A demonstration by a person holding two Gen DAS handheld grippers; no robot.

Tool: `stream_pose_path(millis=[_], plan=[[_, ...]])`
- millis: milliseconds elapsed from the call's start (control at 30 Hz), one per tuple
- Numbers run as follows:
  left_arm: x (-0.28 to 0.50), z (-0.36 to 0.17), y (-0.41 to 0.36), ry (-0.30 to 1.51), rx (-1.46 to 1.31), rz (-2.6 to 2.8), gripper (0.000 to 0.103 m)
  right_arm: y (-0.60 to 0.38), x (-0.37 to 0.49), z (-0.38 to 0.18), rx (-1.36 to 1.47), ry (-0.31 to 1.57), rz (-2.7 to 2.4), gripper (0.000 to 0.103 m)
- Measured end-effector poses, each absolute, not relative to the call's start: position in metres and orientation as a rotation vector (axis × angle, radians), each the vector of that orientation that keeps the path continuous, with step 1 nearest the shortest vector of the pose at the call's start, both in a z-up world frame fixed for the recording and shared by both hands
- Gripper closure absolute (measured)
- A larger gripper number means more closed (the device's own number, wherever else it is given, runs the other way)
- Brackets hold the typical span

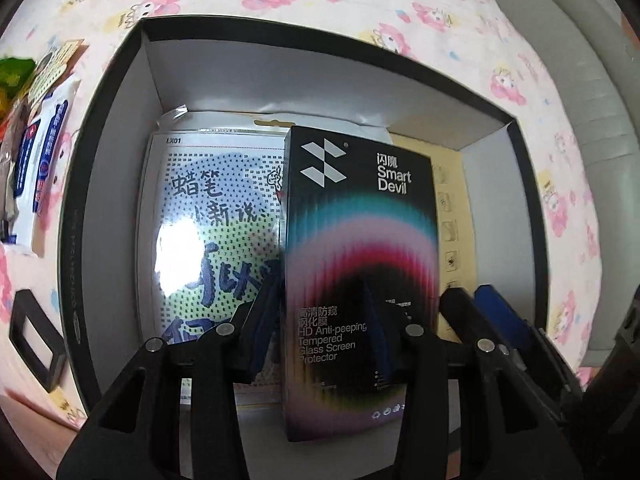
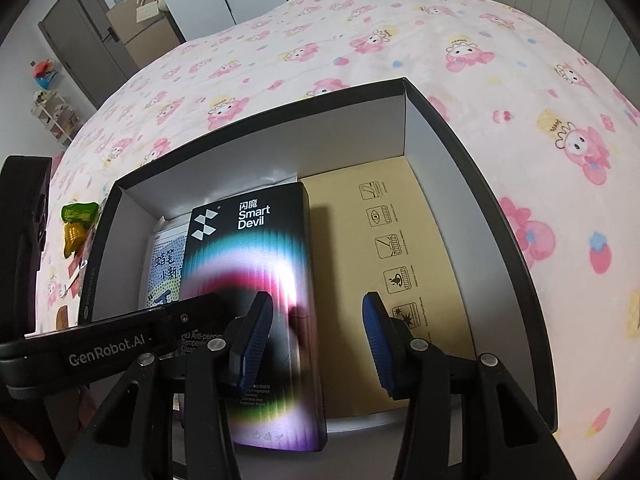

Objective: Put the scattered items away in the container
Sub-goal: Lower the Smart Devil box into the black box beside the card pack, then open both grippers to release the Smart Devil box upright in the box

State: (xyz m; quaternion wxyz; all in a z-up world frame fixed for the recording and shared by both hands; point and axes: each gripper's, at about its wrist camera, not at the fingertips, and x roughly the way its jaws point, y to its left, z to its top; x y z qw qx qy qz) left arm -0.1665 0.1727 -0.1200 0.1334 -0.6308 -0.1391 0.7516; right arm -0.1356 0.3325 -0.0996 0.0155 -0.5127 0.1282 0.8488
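Tongs first: the left gripper (image 1: 320,300) hangs over the black screen-protector box (image 1: 360,240) with its jaws partly parted, one blue pad (image 1: 266,320) just beside the box's nine o'clock edge and the other lying across its printed face, so it looks released rather than clenched on anything. The right gripper (image 2: 316,308) is likewise parted and empty, its gap over the brown sheet (image 2: 360,240) at the box's three o'clock. The box already lies inside the black container (image 1: 100,160), near the middle, overlapping a glossy dotted packet (image 1: 216,220) at its nine o'clock. Outside the container, out towards nine o'clock on the pink bedspread (image 2: 400,40), a wipes packet (image 1: 44,152) and green wrappers (image 2: 78,212) are not yet tidied. The box looks light and stiff, a thin card carton with a slick finish and glass inside, so I would take it gently across its narrow thickness or by its long edges, never squeezing the broad face. The packets look soft and slippery; pinching a sealed edge seems safest.
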Motion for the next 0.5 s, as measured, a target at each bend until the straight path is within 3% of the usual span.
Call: stream_pose_path(millis=[167,267,400,500], plan=[[-0.158,-0.104,0.155,-0.432,-1.785,2.288,0.061,0.319,-0.134,-0.098,-1.645,0.394,2.724,0.060],[-0.159,-0.104,0.151,-0.466,-1.799,2.254,0.061,0.305,-0.132,-0.096,-1.743,0.531,2.868,0.060],[-0.163,-0.112,0.161,-0.488,-1.830,2.168,0.061,0.282,-0.129,-0.100,-1.801,0.340,2.879,0.060],[-0.165,-0.112,0.176,-0.465,-1.846,2.139,0.060,0.276,-0.130,-0.111,-1.872,0.306,2.833,0.060]])
